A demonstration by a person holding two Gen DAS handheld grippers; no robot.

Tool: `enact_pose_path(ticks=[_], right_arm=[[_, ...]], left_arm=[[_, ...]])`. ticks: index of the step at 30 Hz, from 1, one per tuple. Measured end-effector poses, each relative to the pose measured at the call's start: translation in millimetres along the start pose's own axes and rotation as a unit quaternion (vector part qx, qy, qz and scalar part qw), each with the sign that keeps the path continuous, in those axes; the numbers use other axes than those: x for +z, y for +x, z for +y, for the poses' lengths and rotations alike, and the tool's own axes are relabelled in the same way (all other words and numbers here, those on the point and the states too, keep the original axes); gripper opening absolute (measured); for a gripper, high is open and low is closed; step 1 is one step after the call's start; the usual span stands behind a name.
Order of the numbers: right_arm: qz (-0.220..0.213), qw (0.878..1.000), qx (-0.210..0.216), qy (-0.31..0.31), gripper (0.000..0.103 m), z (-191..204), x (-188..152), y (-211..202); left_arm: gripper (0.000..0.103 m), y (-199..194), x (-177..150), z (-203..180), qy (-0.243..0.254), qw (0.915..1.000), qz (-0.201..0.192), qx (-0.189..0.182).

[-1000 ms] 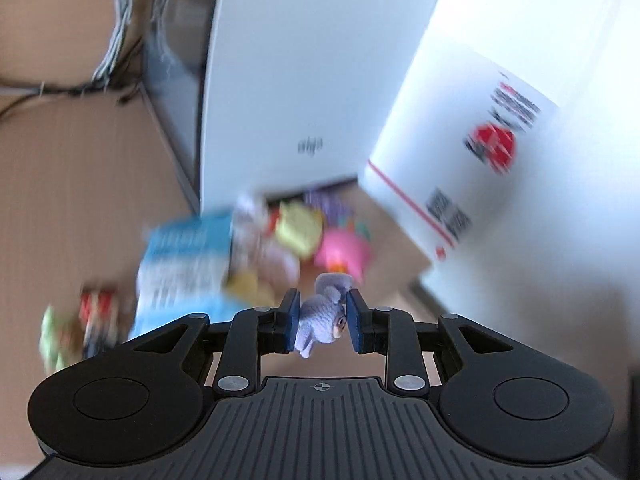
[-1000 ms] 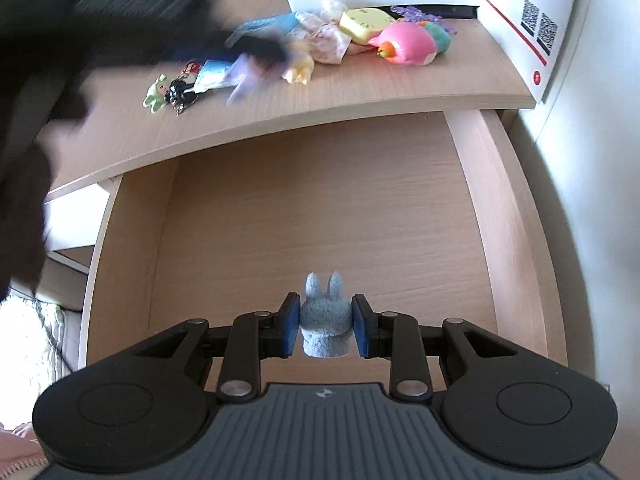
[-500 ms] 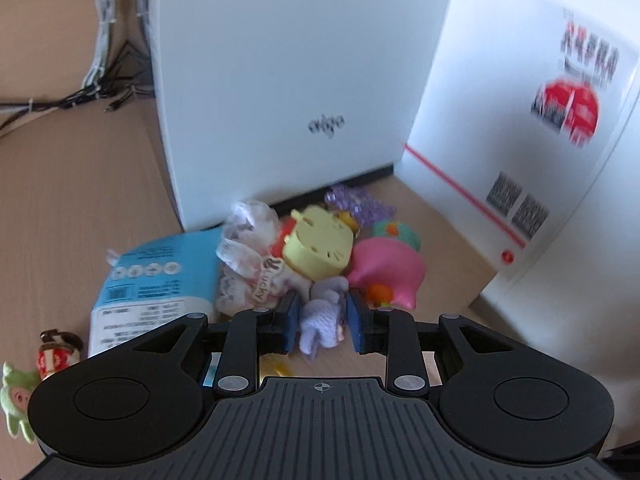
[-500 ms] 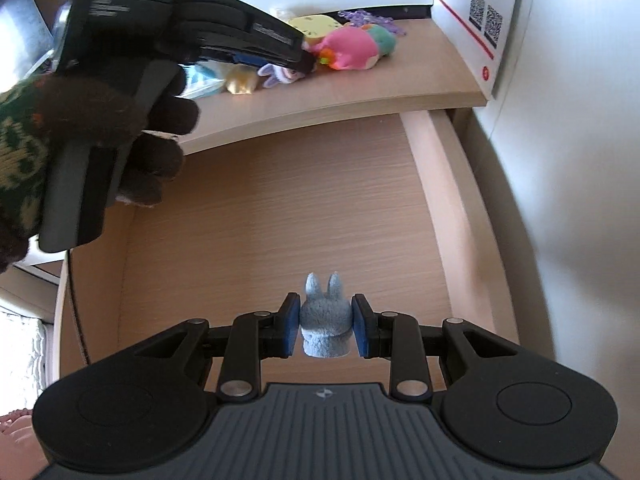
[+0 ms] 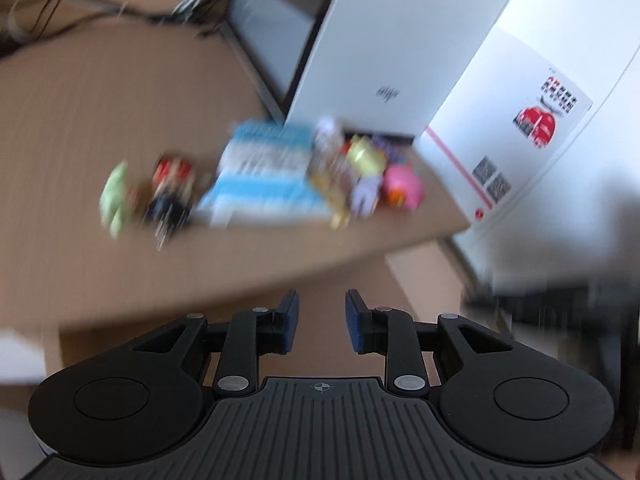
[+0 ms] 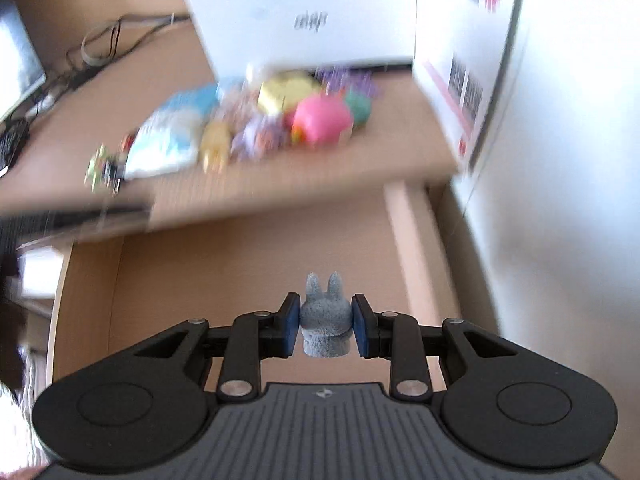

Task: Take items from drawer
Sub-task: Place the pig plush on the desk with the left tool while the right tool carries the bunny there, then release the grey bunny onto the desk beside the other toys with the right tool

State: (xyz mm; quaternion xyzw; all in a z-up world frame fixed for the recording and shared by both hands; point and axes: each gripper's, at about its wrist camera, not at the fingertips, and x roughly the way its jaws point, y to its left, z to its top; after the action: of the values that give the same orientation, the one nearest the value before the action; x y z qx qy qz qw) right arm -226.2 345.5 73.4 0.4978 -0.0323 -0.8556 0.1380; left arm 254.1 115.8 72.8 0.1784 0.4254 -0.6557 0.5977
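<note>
Now the right gripper (image 6: 326, 326) pinches a small grey-blue rabbit figure (image 6: 325, 320) between its blue pads (image 6: 291, 330), ears upward, above the wooden floor of the open drawer (image 6: 248, 280); the drawer floor around it shows bare wood, with its right wall (image 6: 408, 248) running beside the white wall; the left gripper (image 5: 320, 322) hangs with its jaws spread and nothing between them, just in front of the desk (image 5: 120, 120) edge, with a strip of the drawer visible below that edge; both views are smeared by motion, so small details are hard to read; on the desk, in front of the white computer case (image 5: 380, 48), lies a cluster of taken-out items; a blue-and-white packet (image 5: 264, 172) lies to the left of the case's base; a yellow toy (image 5: 364, 156) and a pink toy (image 5: 402, 188) sit nearest the case; a pale lilac figure (image 5: 366, 196) lies just beside the pink toy, near the desk edge; further left of the packet, well away from the case, rest a red-and-black charm (image 5: 170, 184) and a green figure (image 5: 116, 196); a white box with QR codes (image 5: 512, 136) stands against the case's right side; cables (image 5: 80, 12) trail behind the case to its left.
</note>
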Motion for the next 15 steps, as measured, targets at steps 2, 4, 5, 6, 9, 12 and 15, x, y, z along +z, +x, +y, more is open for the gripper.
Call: enact_pose_path(ticks=[2, 4, 5, 6, 9, 12, 15], right_arm=[[-0.026, 1.0, -0.006, -0.01, 0.027, 0.5, 19.7, -0.8], [-0.053, 0.998, -0.018, -0.022, 0.027, 3.2, 41.4, 0.8], [-0.068, 0.997, -0.023, -0.027, 0.027, 4.8, 52.5, 2.0], [-0.087, 0.995, -0.027, -0.035, 0.027, 7.1, 64.1, 3.0], [-0.158, 0.985, -0.041, -0.054, 0.027, 10.3, 91.6, 5.0], [-0.186, 0.979, -0.057, -0.058, 0.039, 12.2, 107.5, 18.4], [-0.175, 0.984, -0.019, -0.031, 0.041, 4.8, 108.9, 33.2]], left_arm=[[0.028, -5.3, -11.4, 8.3, -0.01, 0.9999, 0.006, 0.007], [0.028, -11.7, -19.8, 15.9, -0.023, 0.9996, 0.01, 0.014], [0.028, -15.0, -23.7, 19.5, -0.028, 0.9994, 0.01, 0.015], [0.028, -19.0, -26.9, 22.3, -0.03, 0.9994, 0.01, 0.017], [0.028, -31.9, -34.3, 30.8, -0.045, 0.9984, 0.003, 0.034], [0.028, -39.4, -38.7, 34.0, -0.063, 0.9967, -0.01, 0.05], [0.028, -41.9, -46.3, 33.9, -0.089, 0.9928, -0.024, 0.077]])
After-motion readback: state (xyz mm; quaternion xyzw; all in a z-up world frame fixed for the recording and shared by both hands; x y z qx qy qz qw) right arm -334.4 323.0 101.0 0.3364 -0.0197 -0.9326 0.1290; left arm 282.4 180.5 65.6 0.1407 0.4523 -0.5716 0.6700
